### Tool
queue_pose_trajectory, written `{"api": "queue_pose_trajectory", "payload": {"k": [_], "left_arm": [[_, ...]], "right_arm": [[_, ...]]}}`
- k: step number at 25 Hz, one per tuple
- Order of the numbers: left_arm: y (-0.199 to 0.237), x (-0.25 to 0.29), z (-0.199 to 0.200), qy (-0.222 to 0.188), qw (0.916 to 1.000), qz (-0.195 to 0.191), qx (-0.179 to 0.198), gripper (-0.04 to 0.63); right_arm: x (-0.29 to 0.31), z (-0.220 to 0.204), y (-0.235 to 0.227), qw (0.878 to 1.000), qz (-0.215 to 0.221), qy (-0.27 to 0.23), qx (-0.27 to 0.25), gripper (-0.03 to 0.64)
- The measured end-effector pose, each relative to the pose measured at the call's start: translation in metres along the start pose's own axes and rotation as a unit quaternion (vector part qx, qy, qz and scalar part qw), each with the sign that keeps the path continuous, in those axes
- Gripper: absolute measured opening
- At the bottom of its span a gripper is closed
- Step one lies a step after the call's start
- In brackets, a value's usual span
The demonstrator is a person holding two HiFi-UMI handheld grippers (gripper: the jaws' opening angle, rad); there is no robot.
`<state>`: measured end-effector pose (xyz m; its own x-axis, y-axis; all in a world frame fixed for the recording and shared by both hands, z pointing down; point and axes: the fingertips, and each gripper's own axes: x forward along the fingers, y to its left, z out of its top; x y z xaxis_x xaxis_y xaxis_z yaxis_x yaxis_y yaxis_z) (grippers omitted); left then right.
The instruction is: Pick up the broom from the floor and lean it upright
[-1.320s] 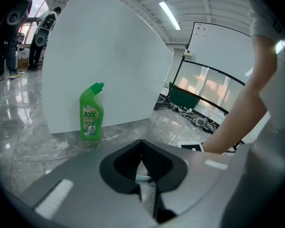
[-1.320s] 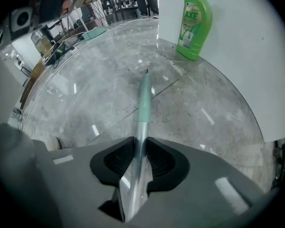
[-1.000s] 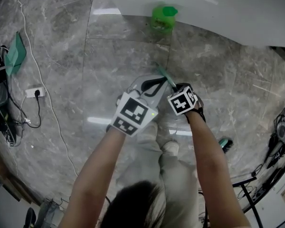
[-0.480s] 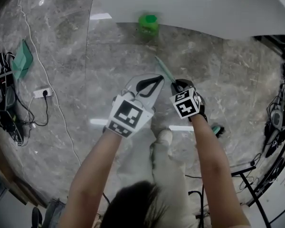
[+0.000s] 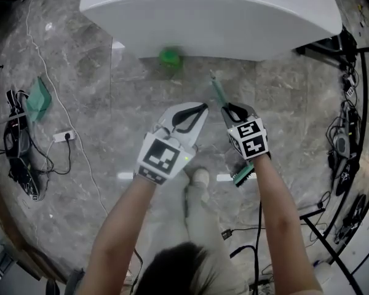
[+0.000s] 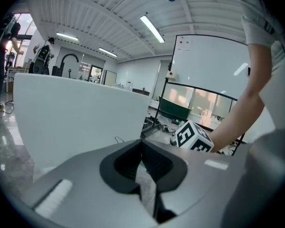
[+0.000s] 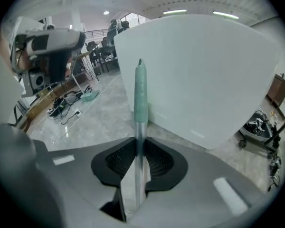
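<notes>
The broom hangs off the floor in my right gripper (image 5: 234, 110), which is shut on its thin metal shaft. In the right gripper view the shaft (image 7: 141, 94) runs straight out between the pads, its pale green grip end pointing at the white table. From the head view, the green handle end (image 5: 218, 92) sticks forward and the teal brush head (image 5: 243, 176) hangs beside my right forearm. My left gripper (image 5: 195, 109) is just left of the shaft, level with the right one, jaws shut and empty. The right gripper's marker cube (image 6: 192, 137) shows in the left gripper view.
A big white rounded table (image 5: 209, 17) stands just ahead, with a green object (image 5: 169, 57) on the floor under its edge. A power strip (image 5: 64, 136), cables (image 5: 18, 149) and a green dustpan-like item (image 5: 38, 100) lie left. More cables and stands (image 5: 344, 146) crowd the right.
Both grippers have risen, carrying the broom up. The brush head has left the floor at the right and swung in beside my right forearm. The white table fills more of the view.
</notes>
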<state>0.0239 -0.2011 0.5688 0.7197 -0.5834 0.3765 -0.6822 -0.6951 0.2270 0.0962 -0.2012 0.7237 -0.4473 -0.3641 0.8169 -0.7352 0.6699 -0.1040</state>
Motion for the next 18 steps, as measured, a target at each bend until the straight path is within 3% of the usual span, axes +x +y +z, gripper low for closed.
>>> {"api": "queue_pose_trajectory", "payload": {"k": [7, 18], "left_arm": [[-0.002, 0.004, 0.057, -0.028, 0.9994, 0.004, 0.018, -0.002], [0.025, -0.009, 0.116, -0.046, 0.9976, 0.038, 0.035, -0.002]], "right_arm": [[-0.045, 0.081, -0.034, 0.996, -0.002, -0.077, 0.052, 0.072], [-0.084, 0.181, -0.092, 0.973, -0.031, -0.153, 0.171, 0.078]]}}
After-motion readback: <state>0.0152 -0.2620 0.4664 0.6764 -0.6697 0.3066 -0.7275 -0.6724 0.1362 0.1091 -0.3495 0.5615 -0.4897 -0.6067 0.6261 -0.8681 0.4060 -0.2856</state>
